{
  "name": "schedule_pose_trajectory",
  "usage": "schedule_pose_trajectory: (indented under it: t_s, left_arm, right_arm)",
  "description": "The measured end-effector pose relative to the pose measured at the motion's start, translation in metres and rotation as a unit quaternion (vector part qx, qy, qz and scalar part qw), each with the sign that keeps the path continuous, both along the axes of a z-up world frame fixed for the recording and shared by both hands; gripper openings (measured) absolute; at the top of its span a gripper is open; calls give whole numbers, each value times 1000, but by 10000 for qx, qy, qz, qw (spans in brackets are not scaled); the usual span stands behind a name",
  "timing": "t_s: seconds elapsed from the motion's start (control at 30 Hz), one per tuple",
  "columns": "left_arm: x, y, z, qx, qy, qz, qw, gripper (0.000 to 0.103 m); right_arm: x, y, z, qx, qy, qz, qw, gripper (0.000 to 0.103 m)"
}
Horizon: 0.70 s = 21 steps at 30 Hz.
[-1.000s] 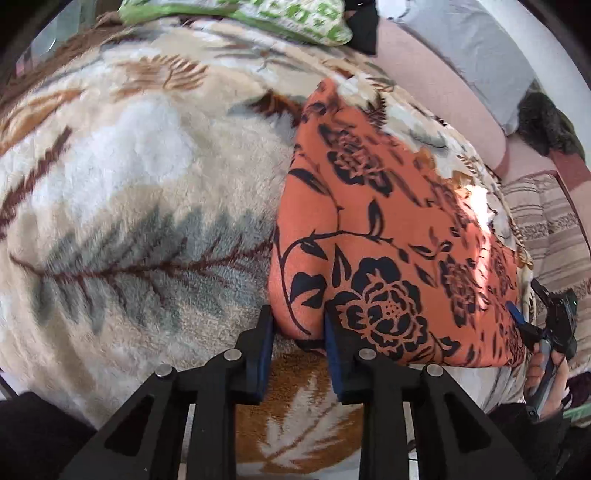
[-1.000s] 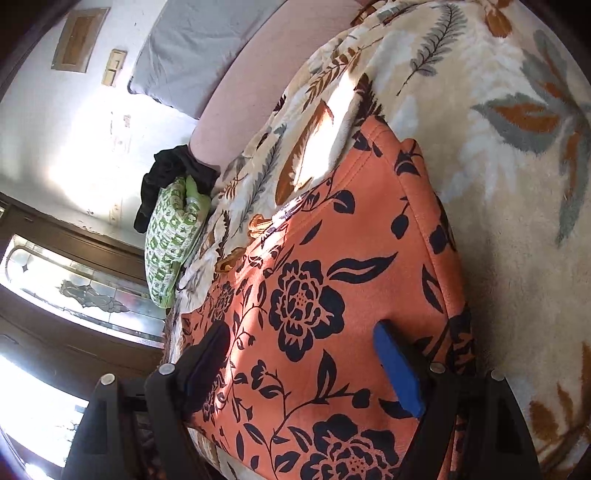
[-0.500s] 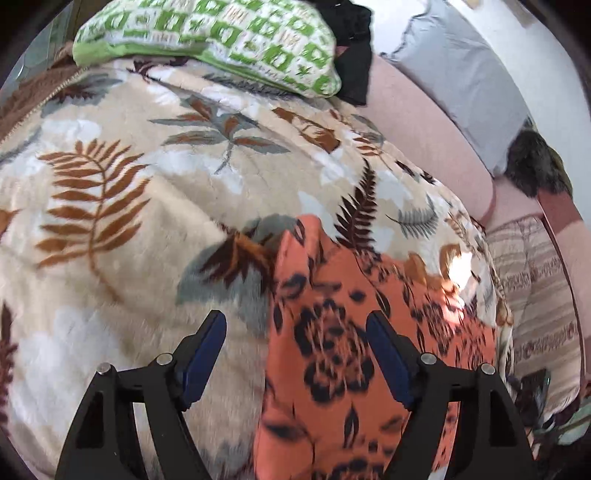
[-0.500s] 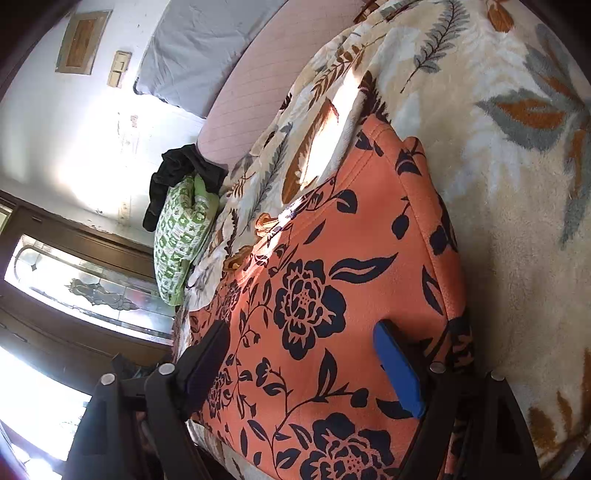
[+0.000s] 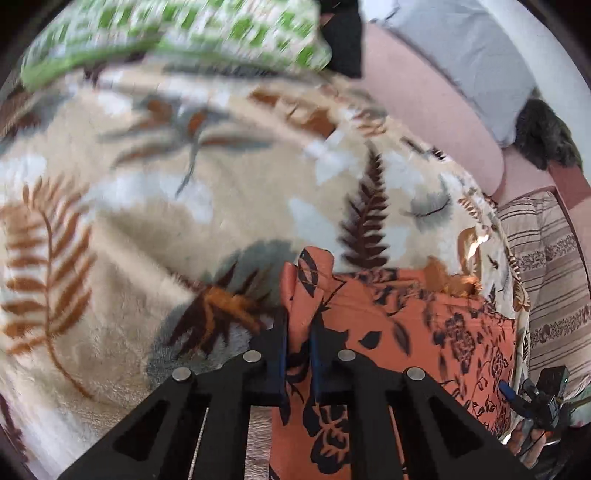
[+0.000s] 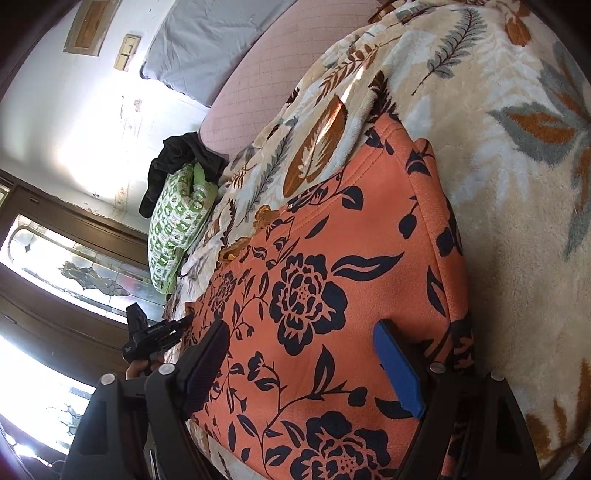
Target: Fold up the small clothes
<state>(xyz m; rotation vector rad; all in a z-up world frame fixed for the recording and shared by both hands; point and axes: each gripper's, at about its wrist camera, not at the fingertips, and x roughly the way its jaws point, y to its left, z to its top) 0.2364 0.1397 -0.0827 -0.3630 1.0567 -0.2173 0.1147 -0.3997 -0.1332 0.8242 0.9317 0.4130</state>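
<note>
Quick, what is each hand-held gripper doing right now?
Left hand-held gripper: closing, pinching the orange floral cloth.
Right hand-held gripper: open wide over the cloth, holding nothing.

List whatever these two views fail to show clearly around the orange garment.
- Left wrist view: the green patterned pillow is motion-blurred.
- Left wrist view: the left gripper, jaws closing on a pinched edge of the orange floral garment, hides the cloth between its pads.
- Right wrist view: the open right gripper and the frame's bottom edge cut off the garment's near end.
</note>
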Motion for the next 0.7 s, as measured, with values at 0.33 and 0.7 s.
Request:
schedule_pose_trajectory:
  t_s: [0.33, 0.7]
  left_arm:
    - [-8, -7, 5, 760, -330, 130, 9965, 25]
    - [-115, -59, 49, 1309, -900, -336, 9867, 58]
  right_arm:
    - [2, 4, 0, -78, -43, 15, 10000, 83]
    - [-2, 24, 48, -227, -669, 91, 9975, 83]
